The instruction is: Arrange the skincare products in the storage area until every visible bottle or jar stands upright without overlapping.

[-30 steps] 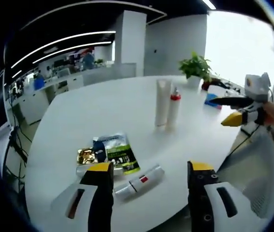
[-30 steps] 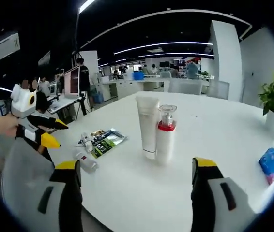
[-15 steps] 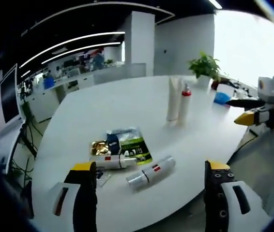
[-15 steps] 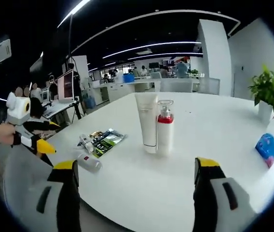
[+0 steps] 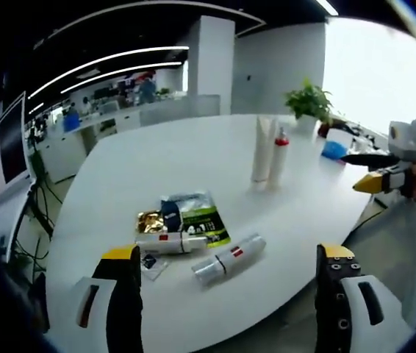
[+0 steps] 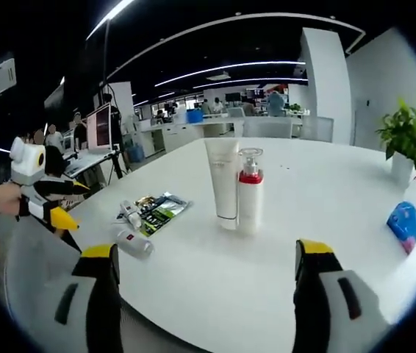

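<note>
A white tube (image 5: 262, 149) and a pump bottle with a red collar (image 5: 276, 157) stand upright side by side on the round white table (image 5: 156, 162). Nearer me, a silver bottle (image 5: 228, 259) and a small white tube (image 5: 170, 242) lie flat beside a green sachet pack (image 5: 197, 220). My left gripper (image 5: 228, 253) hovers open above the table's near edge, holding nothing. In the right gripper view the standing tube (image 6: 223, 180) and pump bottle (image 6: 250, 193) are ahead, and the lying bottle (image 6: 133, 242) is to the left. My right gripper (image 6: 206, 250) is open and holds nothing.
A potted plant (image 5: 309, 103) and a blue item (image 5: 334, 149) sit at the table's far side. The right gripper (image 5: 351, 173) shows off the table edge, as does the left gripper (image 6: 79, 206). Office desks, monitors and people fill the background.
The left gripper view has pulled back and lifted from the lying bottle and tube, showing more table. The right gripper view has barely shifted. No item has moved.
</note>
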`<state>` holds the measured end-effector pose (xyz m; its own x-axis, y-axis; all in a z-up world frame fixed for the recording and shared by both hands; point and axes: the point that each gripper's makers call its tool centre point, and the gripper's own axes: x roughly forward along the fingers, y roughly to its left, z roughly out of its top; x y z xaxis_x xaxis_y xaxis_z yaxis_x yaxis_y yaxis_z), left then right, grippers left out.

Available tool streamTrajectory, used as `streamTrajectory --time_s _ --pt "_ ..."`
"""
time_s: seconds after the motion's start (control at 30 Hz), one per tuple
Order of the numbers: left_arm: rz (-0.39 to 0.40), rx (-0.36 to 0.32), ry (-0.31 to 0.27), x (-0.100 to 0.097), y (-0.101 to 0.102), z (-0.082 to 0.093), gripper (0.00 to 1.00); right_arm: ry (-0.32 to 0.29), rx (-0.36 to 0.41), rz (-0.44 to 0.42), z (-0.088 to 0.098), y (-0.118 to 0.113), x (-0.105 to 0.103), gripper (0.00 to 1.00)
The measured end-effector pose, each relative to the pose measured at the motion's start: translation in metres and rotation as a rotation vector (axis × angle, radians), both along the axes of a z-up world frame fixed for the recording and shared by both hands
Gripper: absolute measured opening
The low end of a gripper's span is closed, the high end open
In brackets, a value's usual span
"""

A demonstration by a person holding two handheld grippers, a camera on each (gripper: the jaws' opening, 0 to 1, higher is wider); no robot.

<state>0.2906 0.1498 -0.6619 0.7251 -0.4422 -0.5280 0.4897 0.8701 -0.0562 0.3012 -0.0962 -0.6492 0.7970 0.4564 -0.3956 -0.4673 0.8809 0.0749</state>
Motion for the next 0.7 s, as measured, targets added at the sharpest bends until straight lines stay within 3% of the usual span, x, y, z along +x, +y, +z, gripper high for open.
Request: streamTrajectory --time_s 0.33,0.7 --pt "-0.025 0.003 0.014 -0.001 0.003 -0.001 0.97 0.036 -0.025 0.059 -0.009 0.01 0.0 1.0" --pt "-0.004 -0.033 -0.003 -0.003 0.012 0.007 0.96 0.097 -0.083 0.24 -0.03 0.048 0.005 0.95"
